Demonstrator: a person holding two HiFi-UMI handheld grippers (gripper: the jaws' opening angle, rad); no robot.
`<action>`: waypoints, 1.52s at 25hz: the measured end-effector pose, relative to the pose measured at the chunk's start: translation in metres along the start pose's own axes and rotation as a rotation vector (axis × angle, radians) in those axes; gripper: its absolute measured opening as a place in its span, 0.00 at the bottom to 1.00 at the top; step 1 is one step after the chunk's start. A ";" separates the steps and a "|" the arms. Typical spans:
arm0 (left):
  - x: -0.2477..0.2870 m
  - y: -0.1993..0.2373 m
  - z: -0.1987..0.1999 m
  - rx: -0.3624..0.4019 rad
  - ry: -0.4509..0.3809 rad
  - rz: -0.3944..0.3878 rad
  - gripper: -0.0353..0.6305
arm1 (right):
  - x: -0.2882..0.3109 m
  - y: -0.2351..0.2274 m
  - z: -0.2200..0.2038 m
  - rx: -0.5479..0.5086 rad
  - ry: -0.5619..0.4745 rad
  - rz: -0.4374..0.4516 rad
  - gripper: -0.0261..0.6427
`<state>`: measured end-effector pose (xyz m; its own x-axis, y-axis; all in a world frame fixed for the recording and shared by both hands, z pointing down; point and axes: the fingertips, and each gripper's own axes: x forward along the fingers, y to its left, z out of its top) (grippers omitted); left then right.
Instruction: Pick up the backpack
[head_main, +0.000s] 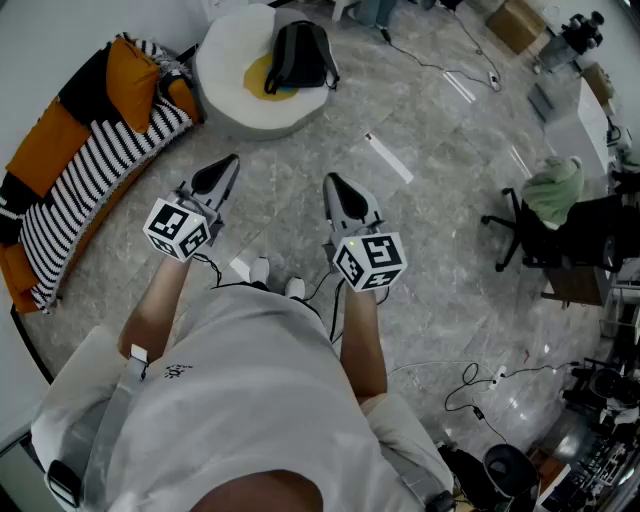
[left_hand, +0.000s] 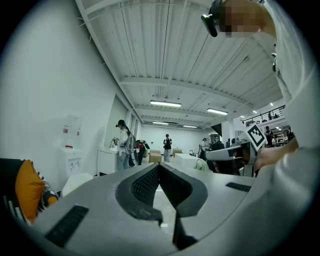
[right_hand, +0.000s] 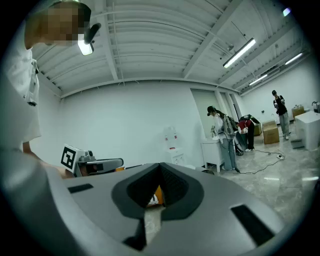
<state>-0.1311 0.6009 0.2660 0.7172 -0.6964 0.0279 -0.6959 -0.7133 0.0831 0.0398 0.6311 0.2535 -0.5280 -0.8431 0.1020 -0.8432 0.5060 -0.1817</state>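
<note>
A black backpack (head_main: 298, 57) lies on a round white cushion seat (head_main: 228, 84) at the far side of the floor, over a yellow patch. My left gripper (head_main: 231, 160) is held level well short of it, jaws shut and empty. My right gripper (head_main: 330, 180) is beside it, about a hand's width to the right, also shut with nothing between its tips. In the left gripper view the jaw tips (left_hand: 159, 165) meet, with the room beyond. The right gripper view shows the closed tips (right_hand: 160, 166) and the other gripper's marker cube (right_hand: 70, 158) at left. The backpack appears in neither gripper view.
An orange and black-and-white striped sofa (head_main: 70, 170) curves along the left. A black office chair (head_main: 545, 232) with green cloth stands at right, cables (head_main: 480, 385) trail over the floor lower right. Several people (left_hand: 126, 145) stand near desks far off. A white strip (head_main: 388, 157) lies on the marble floor.
</note>
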 end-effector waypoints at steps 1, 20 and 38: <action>-0.001 0.002 0.000 -0.001 0.000 -0.001 0.06 | 0.002 0.001 0.001 0.000 0.001 -0.001 0.05; -0.003 0.065 -0.003 -0.030 -0.019 -0.052 0.06 | 0.054 0.018 -0.008 0.045 0.003 -0.014 0.05; -0.001 0.103 -0.004 -0.029 -0.011 -0.066 0.06 | 0.090 0.025 0.000 0.077 -0.019 -0.002 0.05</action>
<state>-0.2032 0.5283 0.2781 0.7606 -0.6491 0.0106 -0.6458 -0.7550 0.1135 -0.0291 0.5681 0.2585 -0.5240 -0.8475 0.0841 -0.8333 0.4898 -0.2563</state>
